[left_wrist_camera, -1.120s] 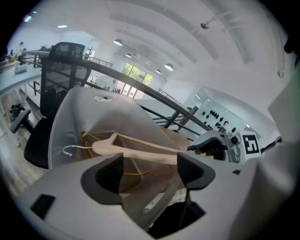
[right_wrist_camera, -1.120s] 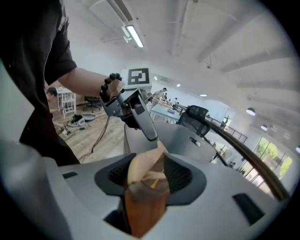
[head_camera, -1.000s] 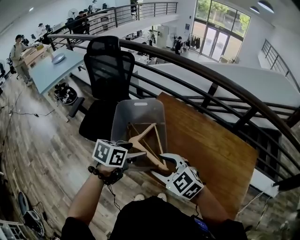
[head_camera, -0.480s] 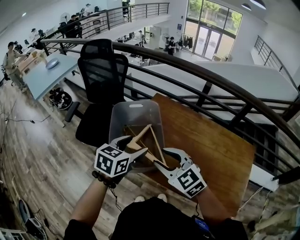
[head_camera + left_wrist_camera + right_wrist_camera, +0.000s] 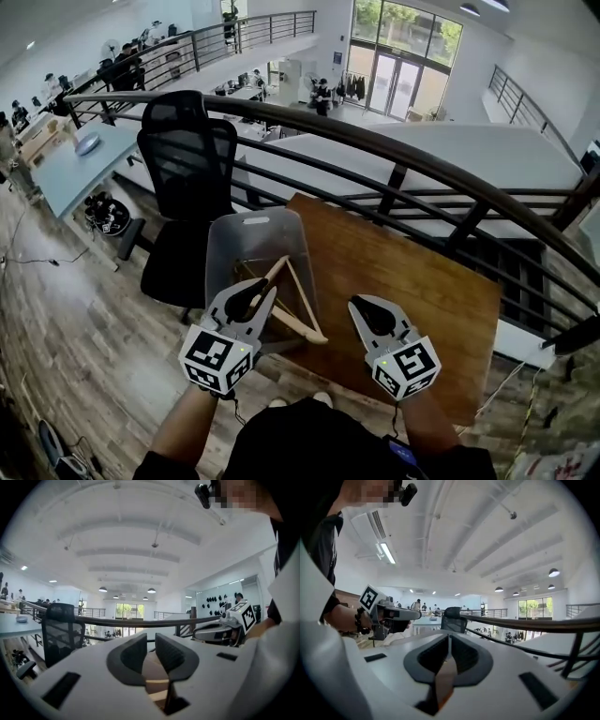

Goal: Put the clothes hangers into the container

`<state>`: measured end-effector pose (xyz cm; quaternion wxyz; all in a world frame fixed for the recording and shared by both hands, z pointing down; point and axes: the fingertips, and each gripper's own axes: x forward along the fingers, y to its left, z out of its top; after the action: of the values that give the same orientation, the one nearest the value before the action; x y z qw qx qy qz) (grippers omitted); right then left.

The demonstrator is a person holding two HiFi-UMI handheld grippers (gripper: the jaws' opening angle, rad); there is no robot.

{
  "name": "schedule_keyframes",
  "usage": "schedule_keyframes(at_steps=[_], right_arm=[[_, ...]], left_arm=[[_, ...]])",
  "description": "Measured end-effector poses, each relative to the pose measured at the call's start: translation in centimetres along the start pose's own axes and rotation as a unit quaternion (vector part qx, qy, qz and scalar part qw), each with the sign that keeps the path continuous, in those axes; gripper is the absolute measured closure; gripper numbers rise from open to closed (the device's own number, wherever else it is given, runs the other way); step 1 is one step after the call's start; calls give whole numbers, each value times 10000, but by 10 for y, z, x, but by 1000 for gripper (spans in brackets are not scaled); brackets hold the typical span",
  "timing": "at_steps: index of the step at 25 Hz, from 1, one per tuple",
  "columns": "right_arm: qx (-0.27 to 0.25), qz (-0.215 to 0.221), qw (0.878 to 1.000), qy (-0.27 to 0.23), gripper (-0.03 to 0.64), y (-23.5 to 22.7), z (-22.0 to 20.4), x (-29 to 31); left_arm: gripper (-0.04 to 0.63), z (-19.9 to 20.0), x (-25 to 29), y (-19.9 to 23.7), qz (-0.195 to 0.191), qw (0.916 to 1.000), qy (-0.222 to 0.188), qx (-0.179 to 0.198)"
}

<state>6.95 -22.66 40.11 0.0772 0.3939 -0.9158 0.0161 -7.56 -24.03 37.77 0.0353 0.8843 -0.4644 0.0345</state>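
Left gripper (image 5: 255, 296) sits at the lower left of centre in the head view, raised just in front of the near end of the container (image 5: 255, 221). Its jaws have just been closing and now stand almost together with nothing between them; its own view shows only bare wood past the narrow gap.

Moving right, the clear container stands on the left edge of the wooden table (image 5: 422, 281), with a black office chair (image 5: 187, 159) behind it at the upper left. A wooden hanger (image 5: 305, 330) lies inside, its triangle leaning up the walls and one end poking over the near rim.

Further right, the right gripper (image 5: 366, 307) hovers over the table, apart from the container. Its jaws have just been closing too, and they are now pressed together and empty.

From where I stand, the job looks done or close to it. The hanger is in, neither gripper carries anything, and no other hanger shows on the table.
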Motion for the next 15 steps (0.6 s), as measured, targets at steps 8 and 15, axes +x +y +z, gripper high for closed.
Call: schedule_keyframes(at_steps=[8,15], right_arm=[[425,-540,9958,-600,621,-29,-4,-43],[873,-801,9893,-855,623,-45,-11,-67]], left_arm=[[537,17,-34,-7,186,9959,-874,126],[538,18,-64,-1,405,9922,-1150,-255]])
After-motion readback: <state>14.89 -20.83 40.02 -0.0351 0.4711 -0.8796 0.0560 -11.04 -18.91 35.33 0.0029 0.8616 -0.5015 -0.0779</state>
